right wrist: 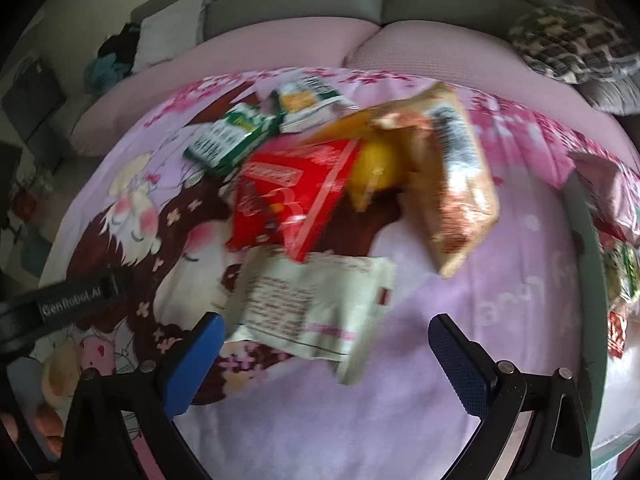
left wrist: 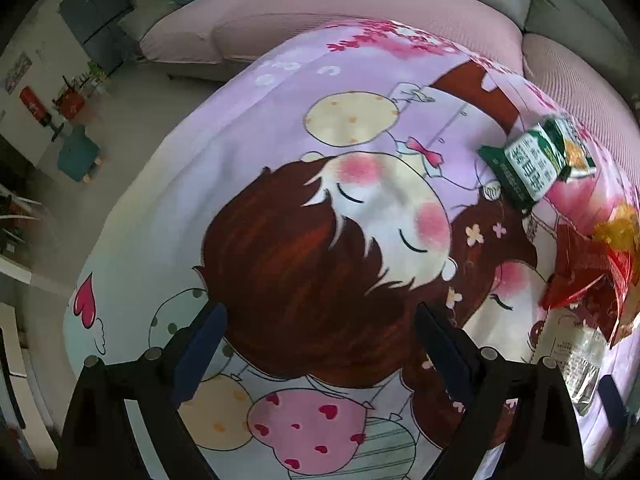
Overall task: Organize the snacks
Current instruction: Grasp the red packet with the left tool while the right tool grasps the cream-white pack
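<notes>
White packet (right wrist: 316,312) ahead of right claw (right wrist: 326,346)

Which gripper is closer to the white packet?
Right. The right gripper hovers open right at the white packet; the left gripper sits off to its side, over bare cloth.

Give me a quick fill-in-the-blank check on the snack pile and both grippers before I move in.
1. The right gripper has its jaws ____, holding nothing.
2. The red packet lies partly on top of the ____ packet nearest the right gripper.
3. The left gripper hangs over the cartoon blanket with its jaws ____.
4. The green packet has ____ lettering panels.

Missing words: open; white; open; white
</notes>
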The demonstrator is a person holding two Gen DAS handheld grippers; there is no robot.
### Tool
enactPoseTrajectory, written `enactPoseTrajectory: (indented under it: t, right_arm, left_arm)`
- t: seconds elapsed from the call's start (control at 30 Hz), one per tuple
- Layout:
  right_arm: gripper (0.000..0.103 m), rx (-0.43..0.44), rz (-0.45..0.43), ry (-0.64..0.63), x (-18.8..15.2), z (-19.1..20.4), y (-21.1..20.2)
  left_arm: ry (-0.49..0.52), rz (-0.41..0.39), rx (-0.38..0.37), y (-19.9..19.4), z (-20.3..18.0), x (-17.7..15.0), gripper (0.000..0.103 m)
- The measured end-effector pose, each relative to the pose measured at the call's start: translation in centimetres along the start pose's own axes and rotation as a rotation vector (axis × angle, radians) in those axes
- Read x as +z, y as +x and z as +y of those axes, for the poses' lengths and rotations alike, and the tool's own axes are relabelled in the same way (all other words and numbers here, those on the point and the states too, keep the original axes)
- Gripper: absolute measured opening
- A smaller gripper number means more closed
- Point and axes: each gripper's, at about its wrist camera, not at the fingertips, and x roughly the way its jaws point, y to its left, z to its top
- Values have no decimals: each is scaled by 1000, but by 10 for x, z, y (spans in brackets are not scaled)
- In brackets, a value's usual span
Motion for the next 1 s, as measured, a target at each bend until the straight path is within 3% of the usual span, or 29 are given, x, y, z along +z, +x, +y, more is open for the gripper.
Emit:
enactPoseTrajectory:
  t: [0.33,0.57,0.73,1.0]
  right_arm:
    - [103,-70,-4,-90,-1,27,20]
    - [102,-63,-35,-81,4,26,23]
    - [87,-53,-50,-63,5,8,15]
    - [80,-43,-48,-41,8,1,12]
  left_arm:
    - [-26,10,-20,6,15,5,95]
    - [-22,11,-29,7,13,3,95]
    - [-12,8,-27,5,8,3,95]
    - [20,-4,-33,-1,-11,3,95]
